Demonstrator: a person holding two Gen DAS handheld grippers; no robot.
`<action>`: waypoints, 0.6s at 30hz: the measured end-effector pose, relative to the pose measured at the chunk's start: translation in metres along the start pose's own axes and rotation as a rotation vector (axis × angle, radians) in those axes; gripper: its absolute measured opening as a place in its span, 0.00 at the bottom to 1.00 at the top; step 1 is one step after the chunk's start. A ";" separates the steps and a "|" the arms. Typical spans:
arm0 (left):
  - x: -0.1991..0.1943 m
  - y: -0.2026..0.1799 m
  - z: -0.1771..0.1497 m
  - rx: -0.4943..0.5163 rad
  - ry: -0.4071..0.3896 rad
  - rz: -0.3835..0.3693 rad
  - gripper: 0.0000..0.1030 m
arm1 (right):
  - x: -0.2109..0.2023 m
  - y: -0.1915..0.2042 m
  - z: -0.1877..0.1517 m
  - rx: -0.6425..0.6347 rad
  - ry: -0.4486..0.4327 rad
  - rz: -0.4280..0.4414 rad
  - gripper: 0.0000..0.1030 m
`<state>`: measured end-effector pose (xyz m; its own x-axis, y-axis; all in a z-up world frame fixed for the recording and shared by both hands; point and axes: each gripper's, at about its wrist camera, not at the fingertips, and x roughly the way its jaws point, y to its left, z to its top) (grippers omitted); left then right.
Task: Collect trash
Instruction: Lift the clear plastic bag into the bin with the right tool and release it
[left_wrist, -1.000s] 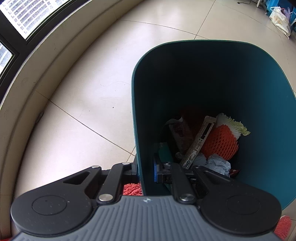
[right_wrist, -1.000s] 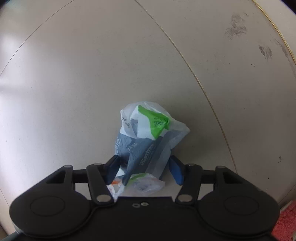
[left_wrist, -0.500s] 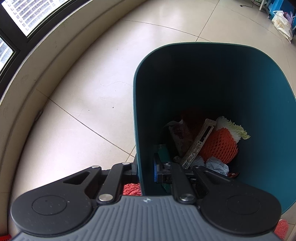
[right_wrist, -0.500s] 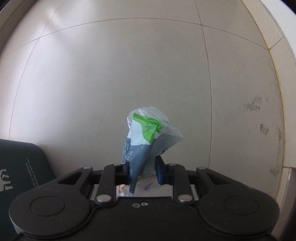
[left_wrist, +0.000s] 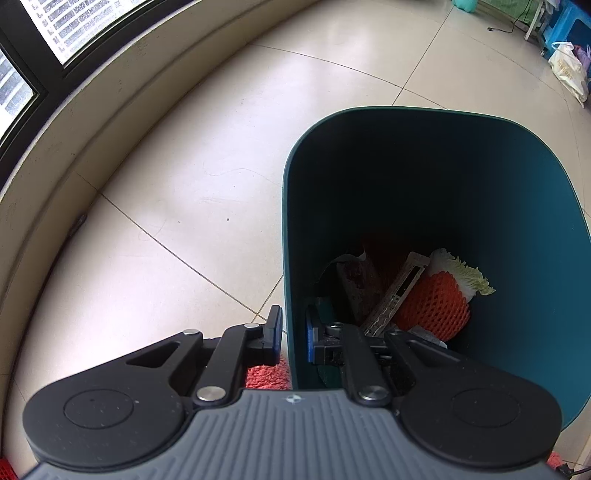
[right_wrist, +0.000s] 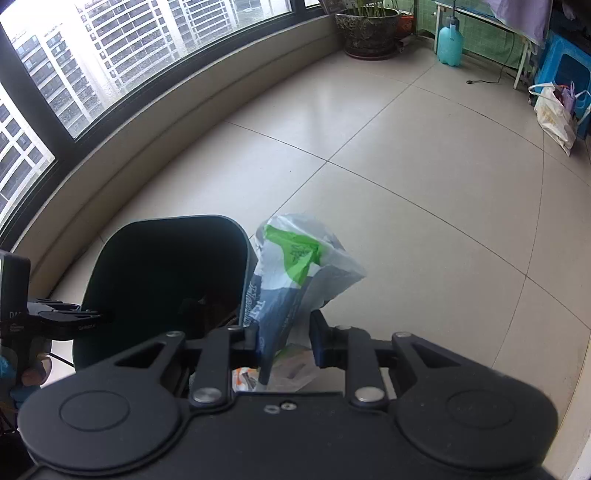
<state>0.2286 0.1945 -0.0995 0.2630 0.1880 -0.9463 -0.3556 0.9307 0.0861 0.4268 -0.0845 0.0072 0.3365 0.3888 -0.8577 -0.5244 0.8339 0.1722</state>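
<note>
**First:** Right hand-held gripper (right_wrist: 284, 343) is pinching the crumpled plastic bag (right_wrist: 295, 273), pads pressed into its lower folds. You are in the carrying step: the bag hangs clear of the floor, just beside the bin's right rim.

**Second:** And your left hand-held gripper (left_wrist: 293, 341)?

**First:** Clamped on the near wall of the teal bin (left_wrist: 554, 258), one pad outside, one inside. It steadies the bin for you.

**Second:** So what does the next move call for?

**First:** My judgement: swing the bag leftward until it sits over the open mouth, then spread the right jaws and let it fall. Keep clear of the rim, or the loose plastic may catch on the edge and drape outside.

**Second:** How does the bag look?

**First:** Thin, translucent white film with a green patch and a dark blue-grey printed panel, bunched into a cone. It should weigh little and fall slowly.

**Second:** Is there room in the bin?

**First:** Plenty. At the bottom you see an orange foam net (left_wrist: 432, 306), a cabbage leaf (left_wrist: 461, 273) and a flat cardboard strip (left_wrist: 400, 291); the upper part is empty. Beyond it lies bare tiled floor (right_wrist: 424, 177).
</note>
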 end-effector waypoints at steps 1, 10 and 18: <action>0.000 0.001 0.000 -0.003 -0.001 -0.001 0.12 | -0.002 0.011 0.003 -0.033 0.000 0.010 0.22; 0.000 0.003 0.000 -0.015 -0.002 -0.013 0.12 | 0.058 0.104 -0.001 -0.251 0.105 0.048 0.24; -0.003 0.006 0.000 -0.017 -0.008 -0.024 0.12 | 0.129 0.127 -0.007 -0.261 0.226 -0.023 0.24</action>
<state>0.2252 0.1999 -0.0965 0.2784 0.1686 -0.9455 -0.3646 0.9293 0.0584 0.3979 0.0693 -0.0854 0.1845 0.2501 -0.9505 -0.7107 0.7019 0.0468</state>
